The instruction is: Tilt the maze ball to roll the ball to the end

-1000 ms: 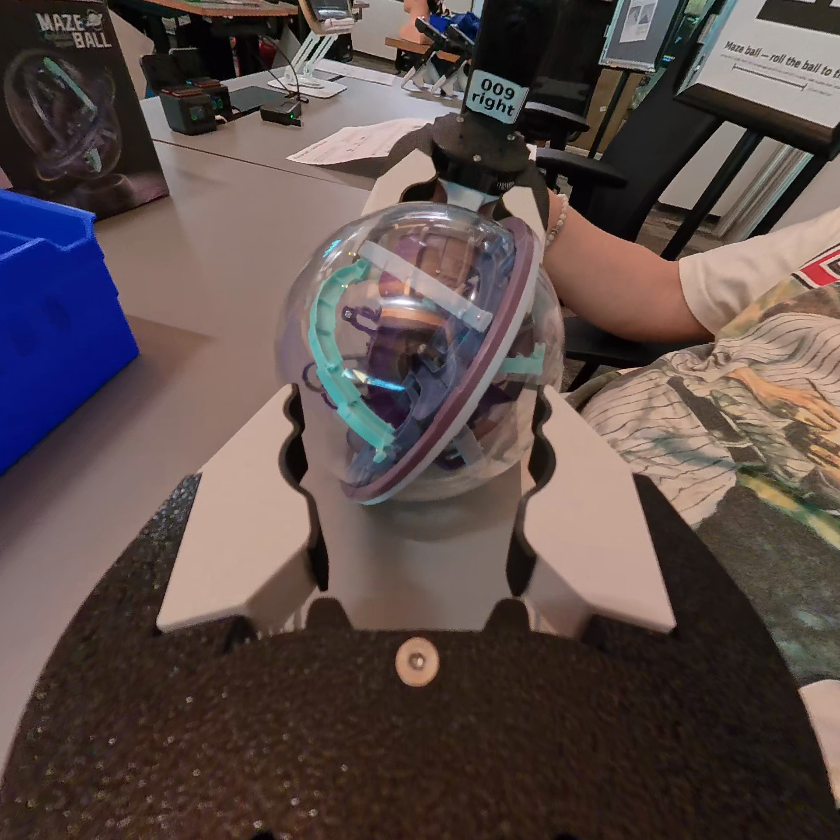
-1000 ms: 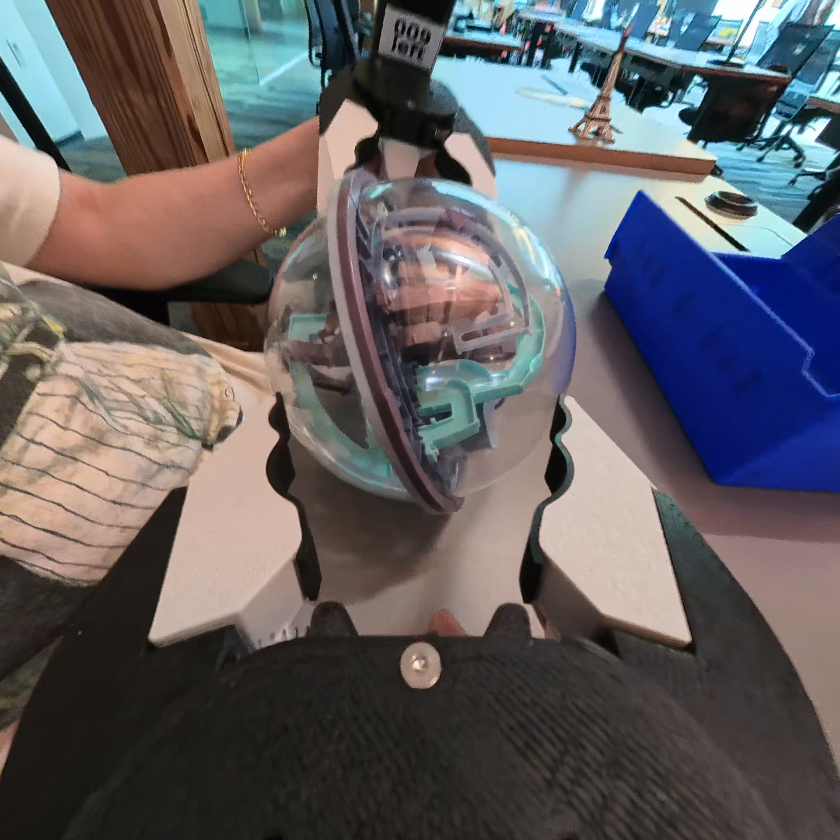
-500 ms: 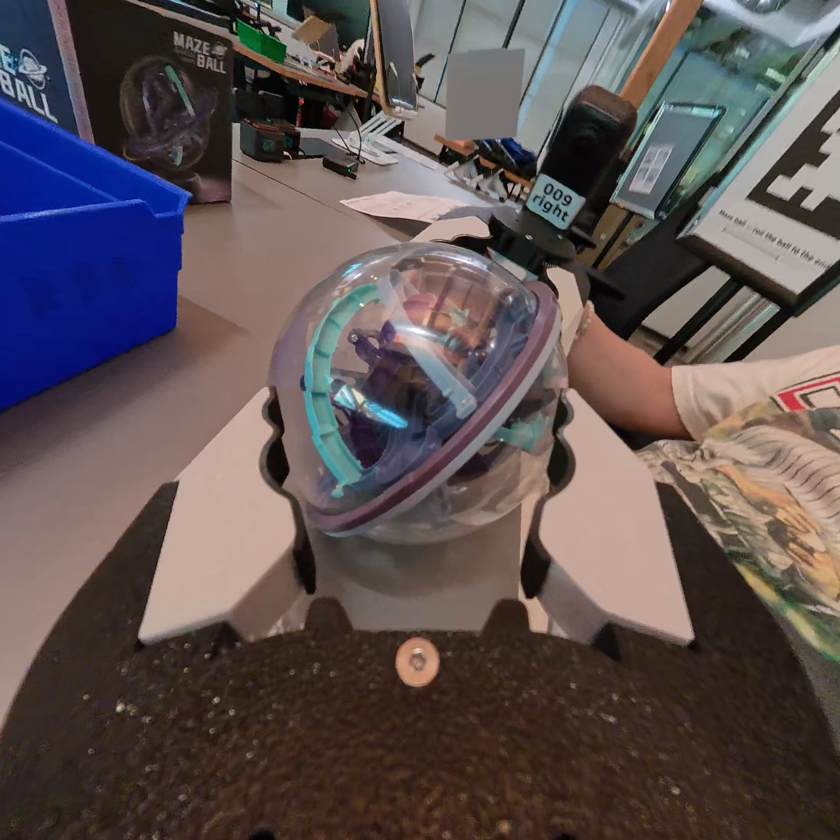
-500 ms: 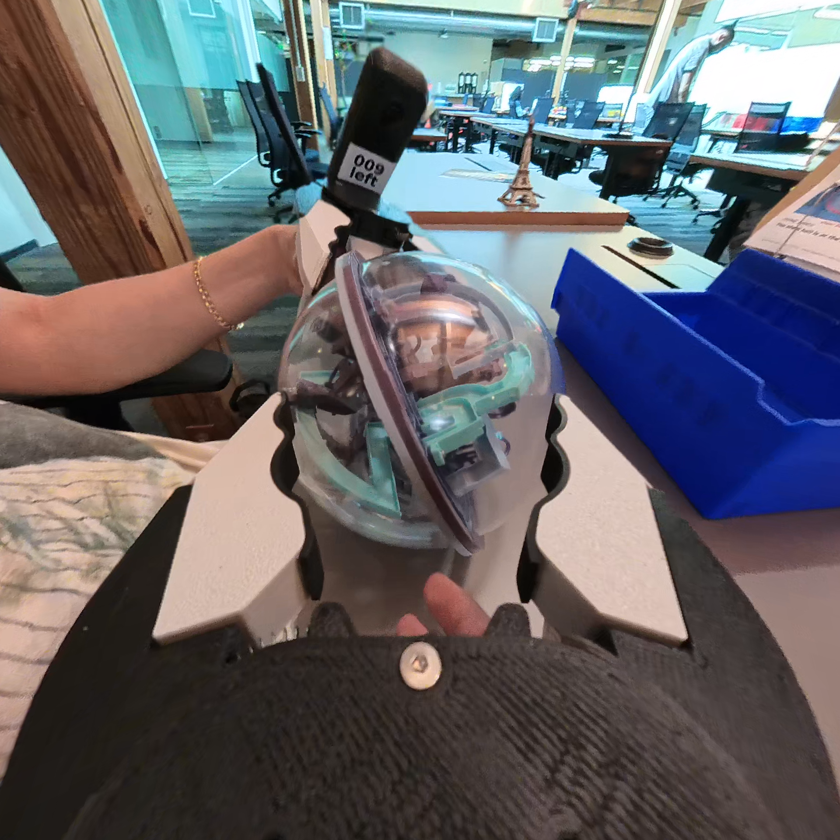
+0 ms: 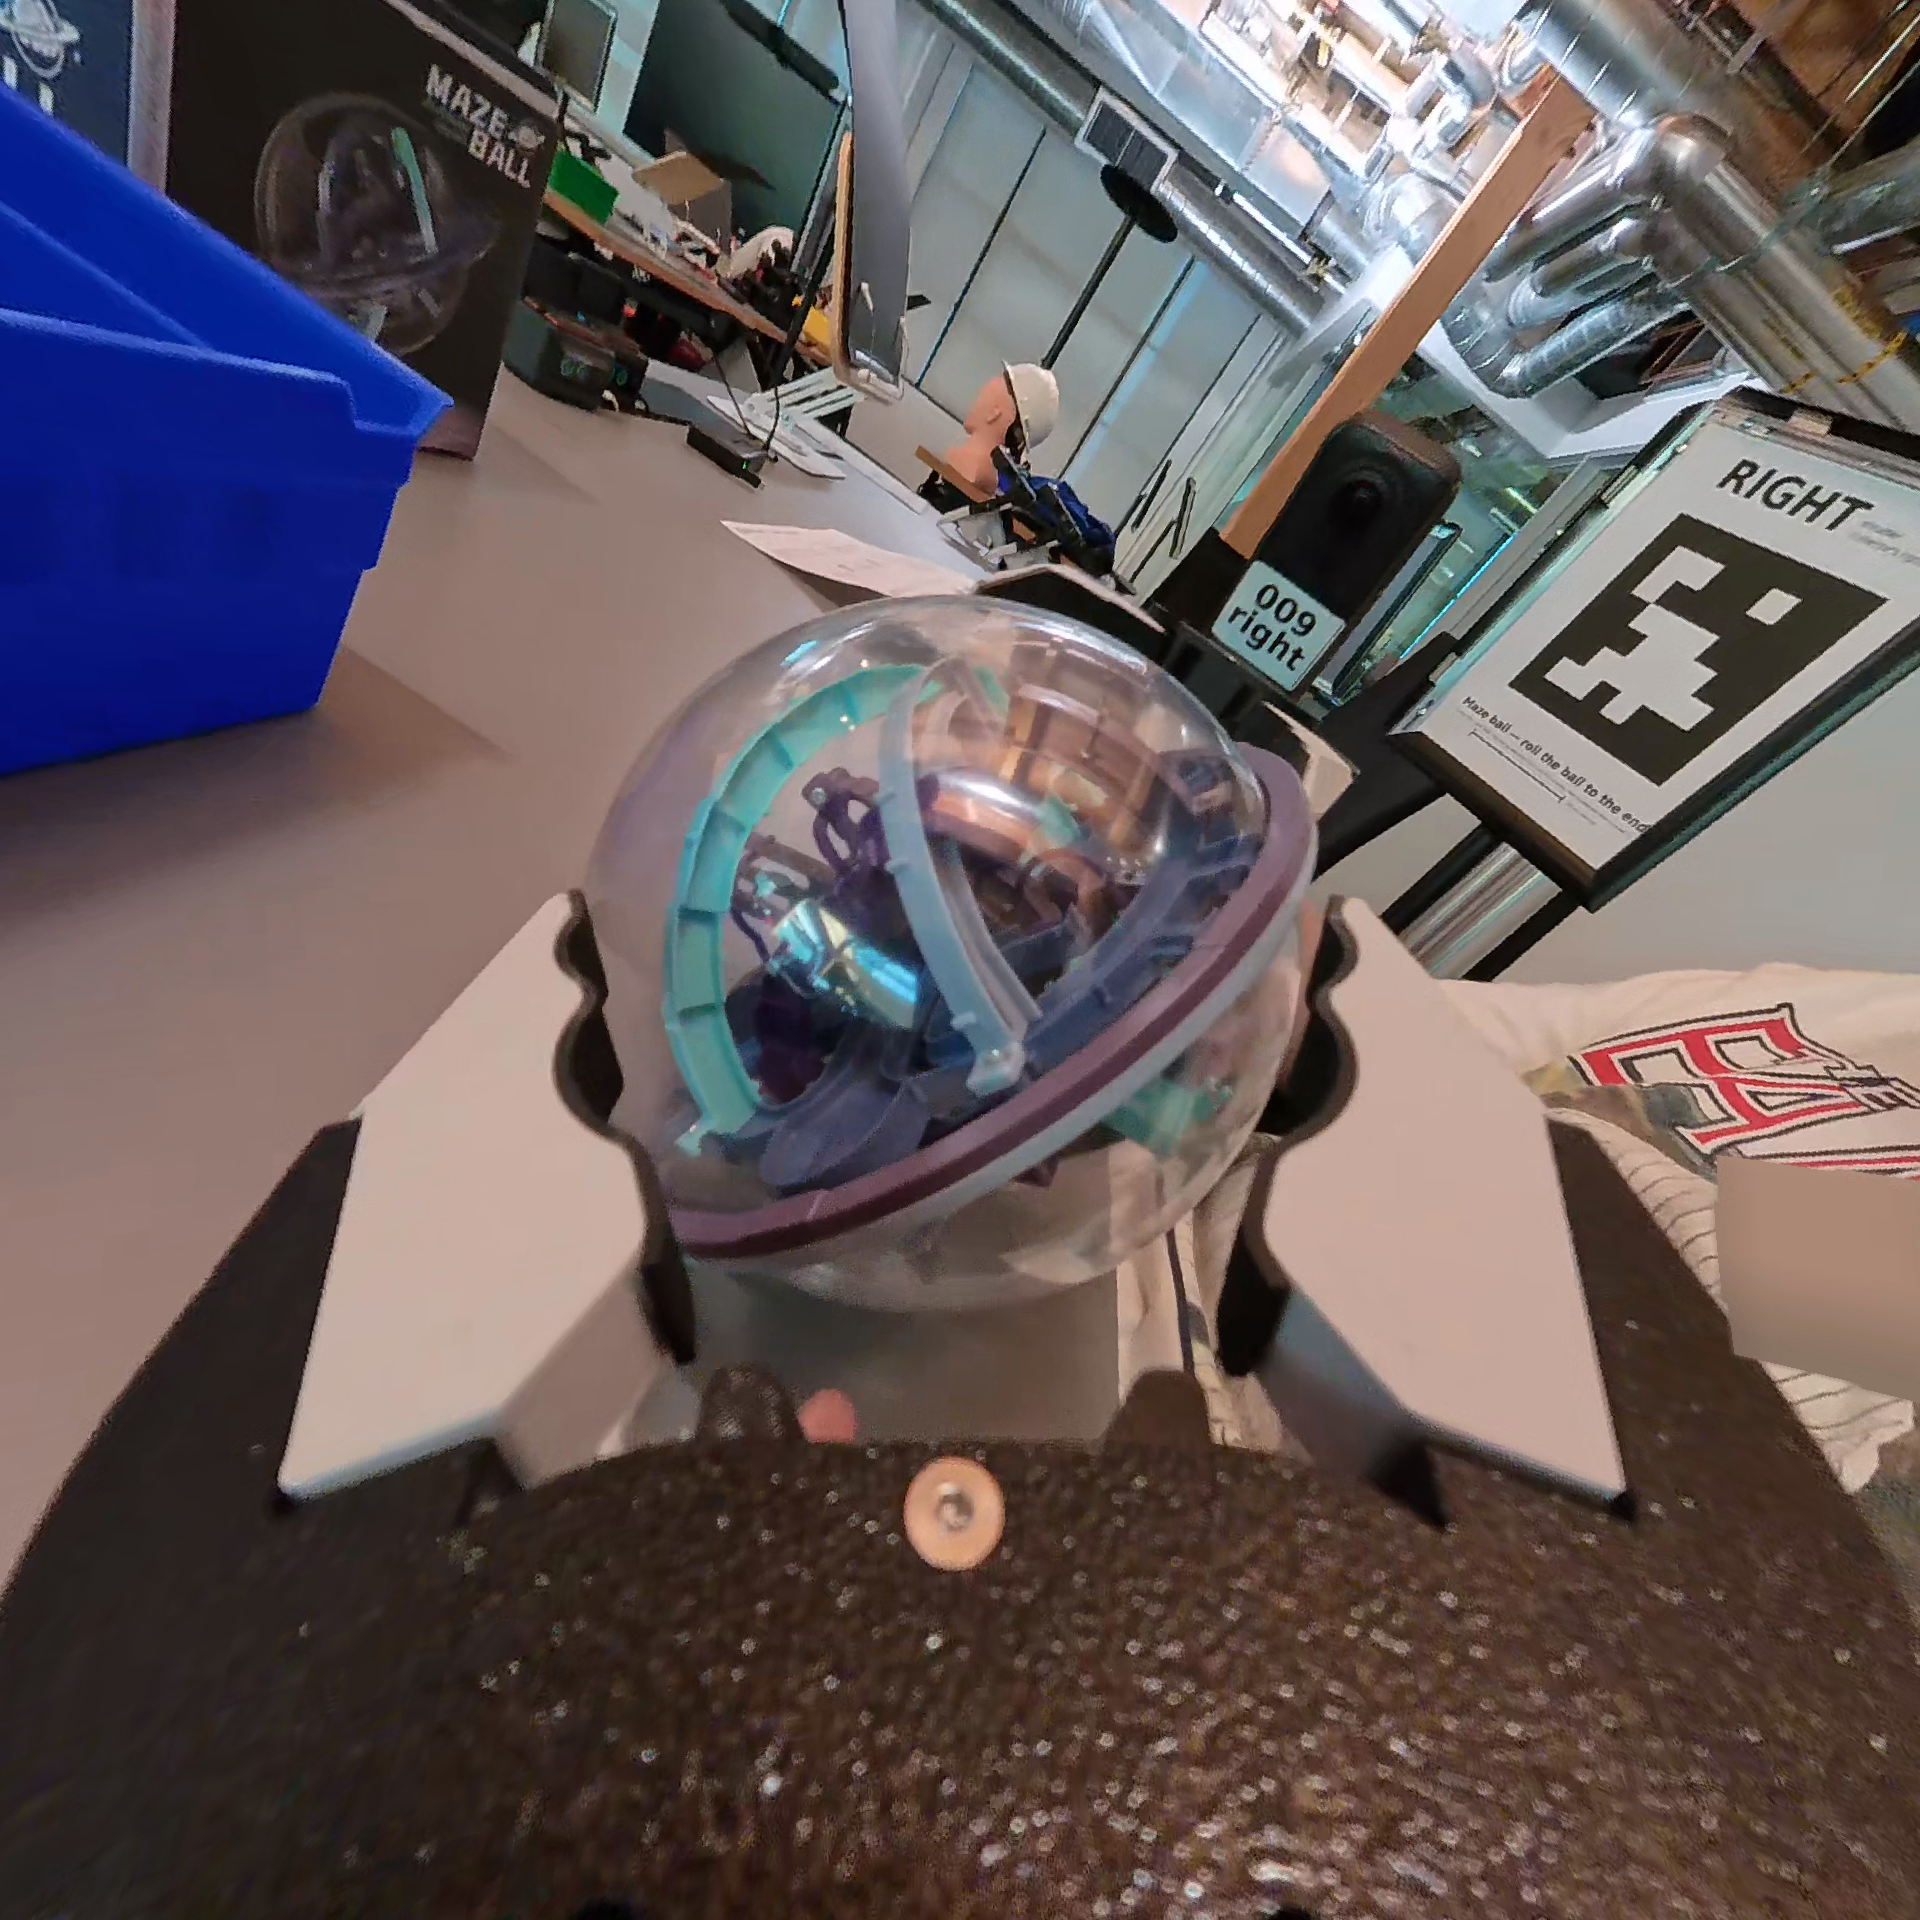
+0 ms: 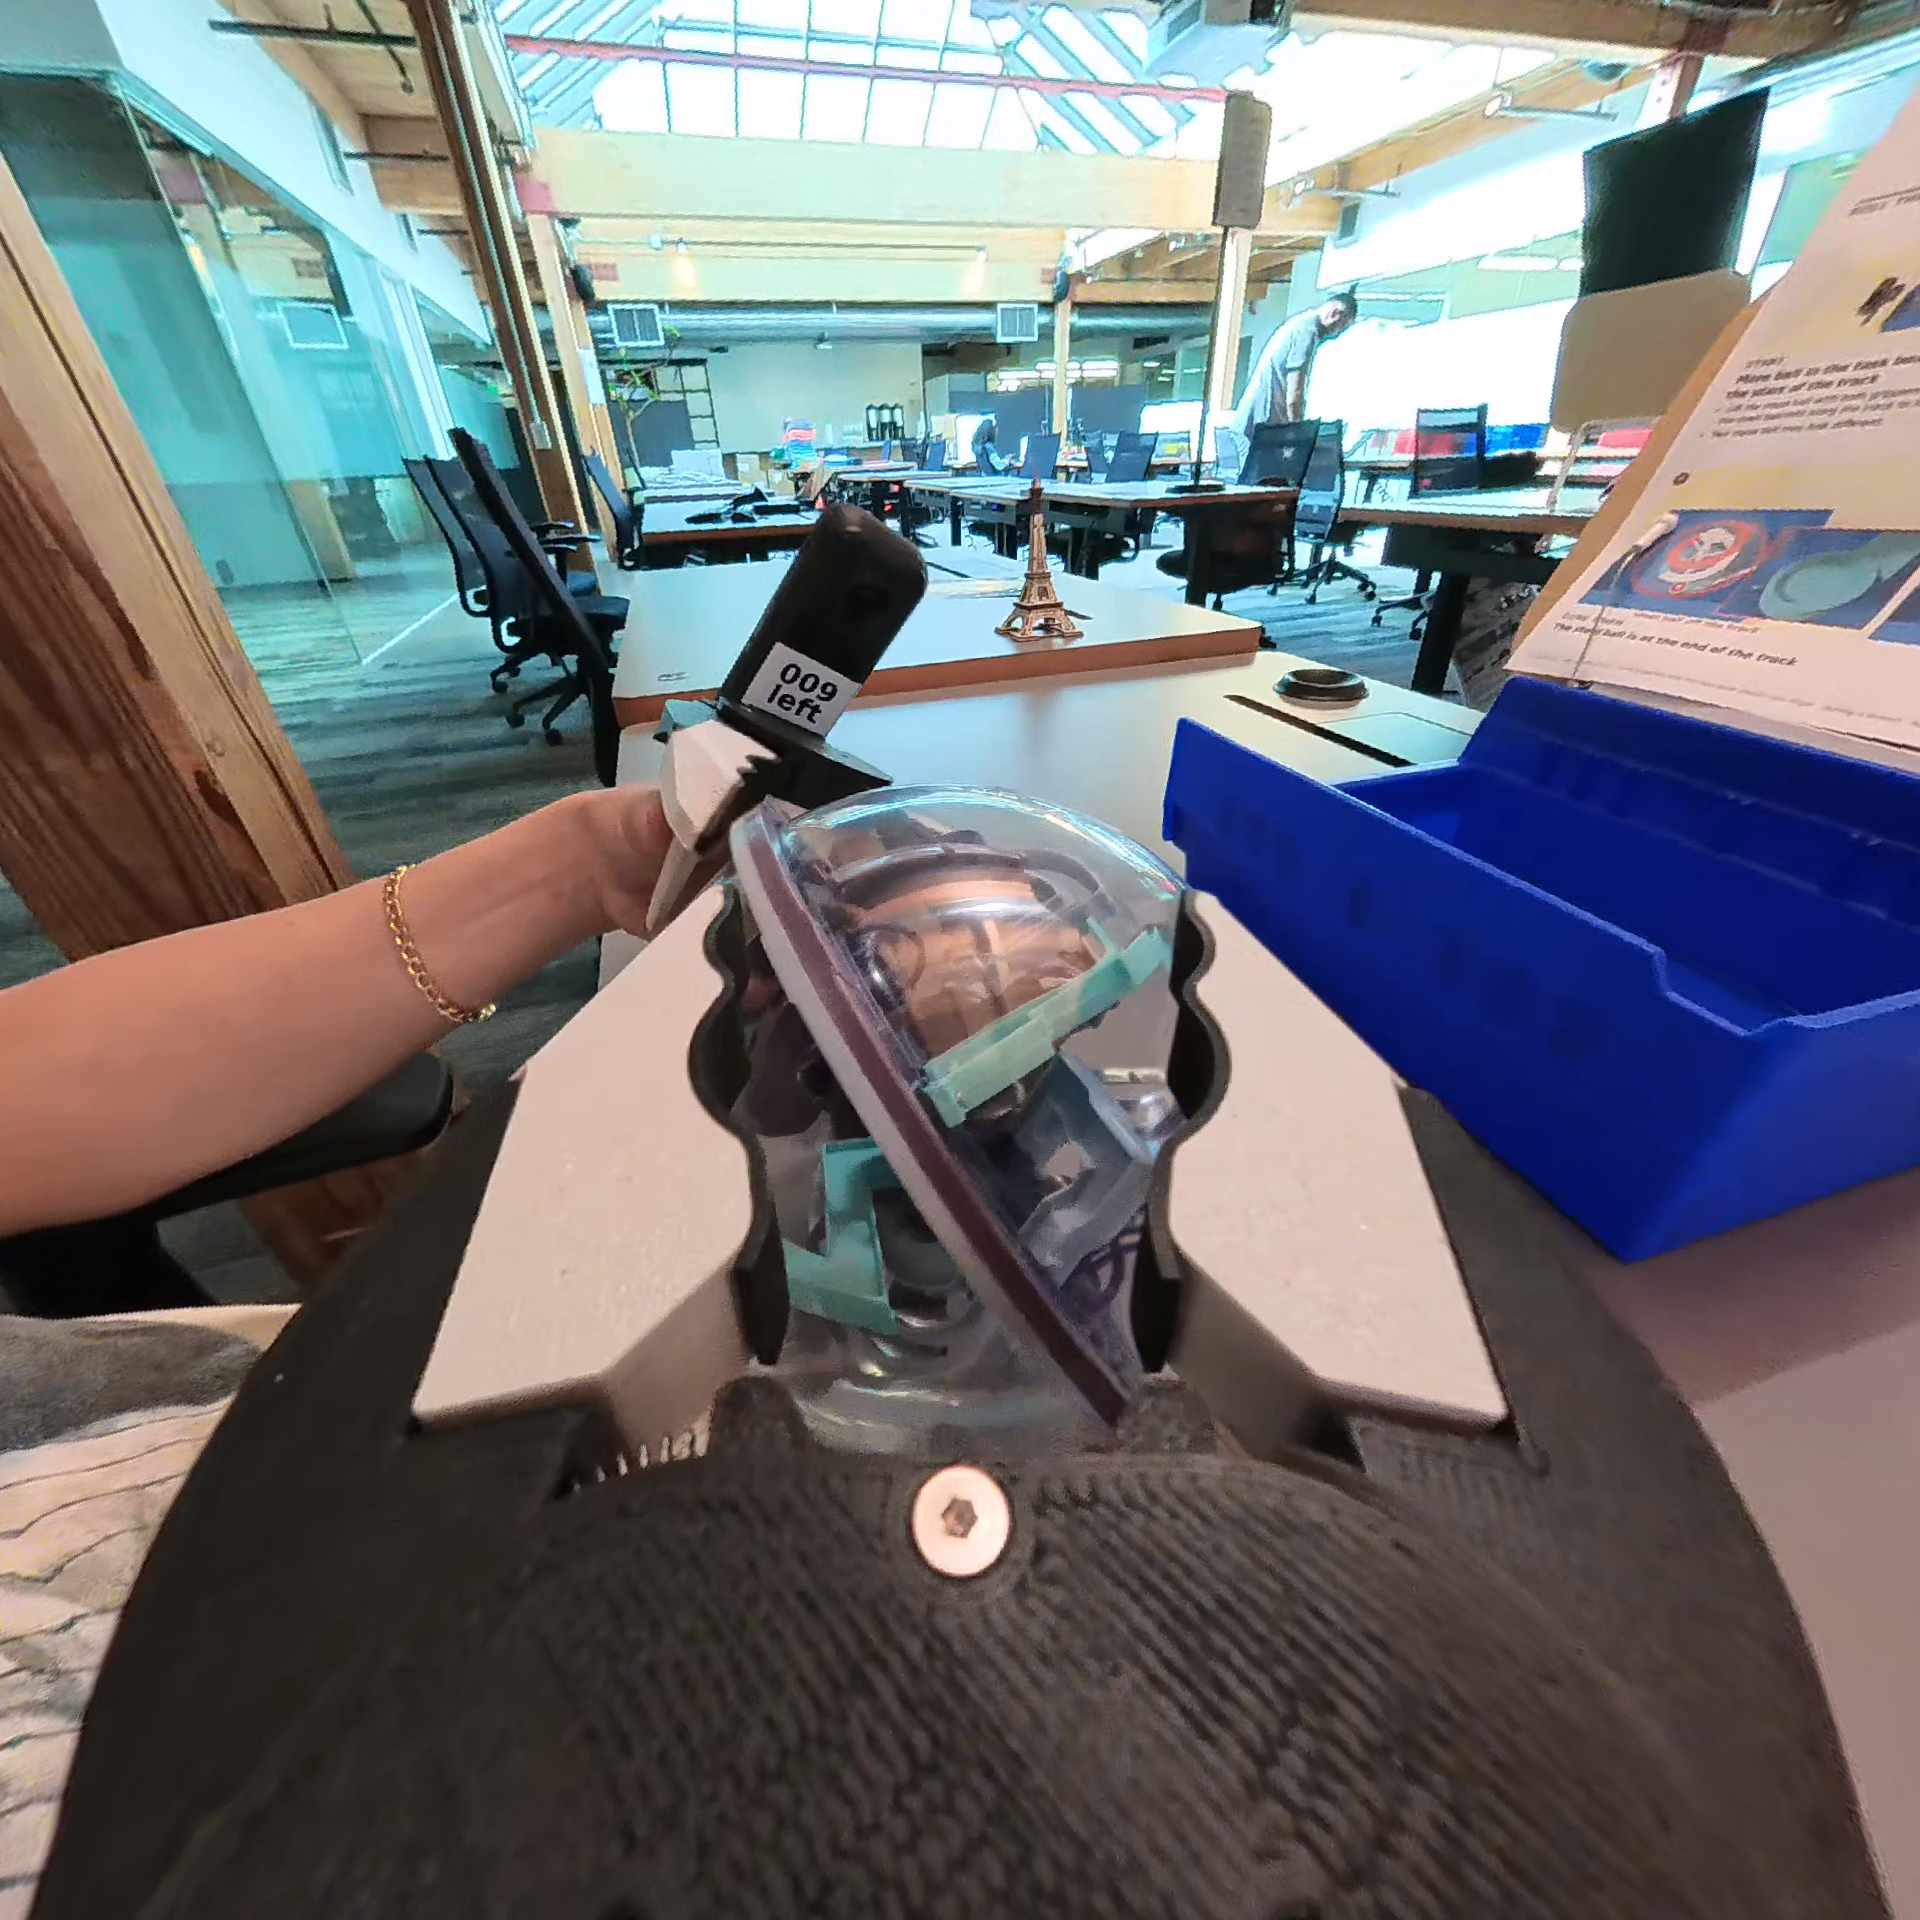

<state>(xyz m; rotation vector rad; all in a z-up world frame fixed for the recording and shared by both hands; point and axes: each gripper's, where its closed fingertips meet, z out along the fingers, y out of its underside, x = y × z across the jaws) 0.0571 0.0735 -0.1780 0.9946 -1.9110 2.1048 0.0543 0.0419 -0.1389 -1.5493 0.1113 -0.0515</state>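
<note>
Both grippers pinch the maze ball [image 5: 940,961]: left gripper [image 5: 951,1039], right gripper [image 6: 956,1122]; blue bin [image 6: 1558,935] just beside, gray table [image 5: 260,935] open below.

grey table [image 5: 229,935] bears blue bin [image 5: 156,499], box [image 5: 384,208], probably papers [image 5: 842,561].

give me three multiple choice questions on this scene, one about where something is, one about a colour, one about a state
1. Where is the small metal tower model?
A. on a far desk
B. inside the blue plastic bin
C. on the floor

2. What colour is the rim band around the clear plastic maze ball?
A. yellow
B. dark purple
C. white

3. How is the maze ball held?
A. resting on the grey table
B. by one gripper only
C. between the left gripper and the right gripper

Answers: 1 A, it stands on a desk behind the blue plastic bin; 2 B, the band is purple; 3 C, fingers of both flank the sphere.
</note>
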